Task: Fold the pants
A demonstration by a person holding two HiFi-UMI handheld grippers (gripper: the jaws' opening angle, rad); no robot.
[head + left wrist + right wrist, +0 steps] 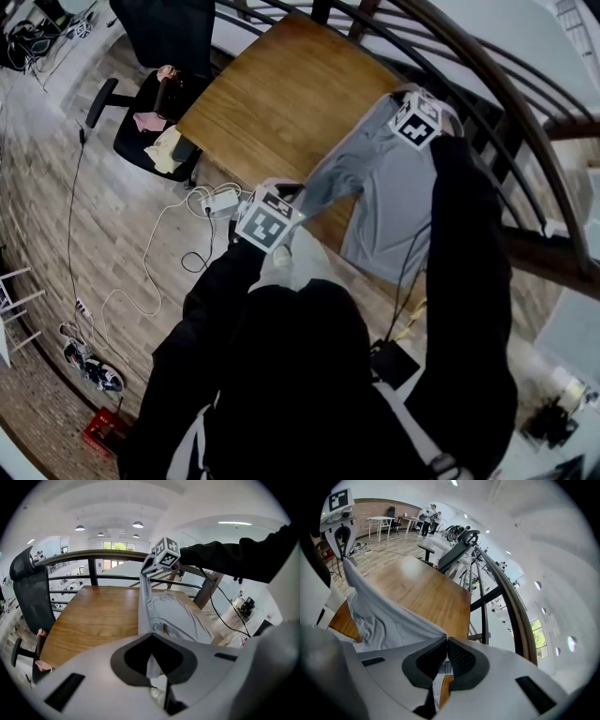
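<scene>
both grippers are closed tight on cloth: the left gripper (151, 639) has its dark pads pinched together on a thin fold of the grey pants (394, 197), and the right gripper (446, 641) clamps a stitched hem of the same garment between its dimpled black pads, with no gap showing at either tip. the hem runs taut in the air between the two grippers, from about 7 o'clock to 1 o'clock in the head view, and the rest of the soft, smooth, lightly creased fabric sags down onto the near right part of the table and over its edge at 4 o'clock. the floor (56, 178) is pale wood-look planking. the table (281, 94) is a rectangular top of warm, glossy wood grain, bare at 11 o'clock of the pants. a curved dark railing (511, 103) with thin metal bars sweeps round at 2 o'clock. a black mesh office chair (141, 141) stands at 10 o'clock of the table, with pink and yellow cloth on its seat. white cables (155, 267) loop across the floor at 8 o'clock. the person's dark sleeves and body hide the near table edge and the lower end of the pants, so how the legs lie cannot be made out; something pale deep between the right jaws is too blurred to name.
</scene>
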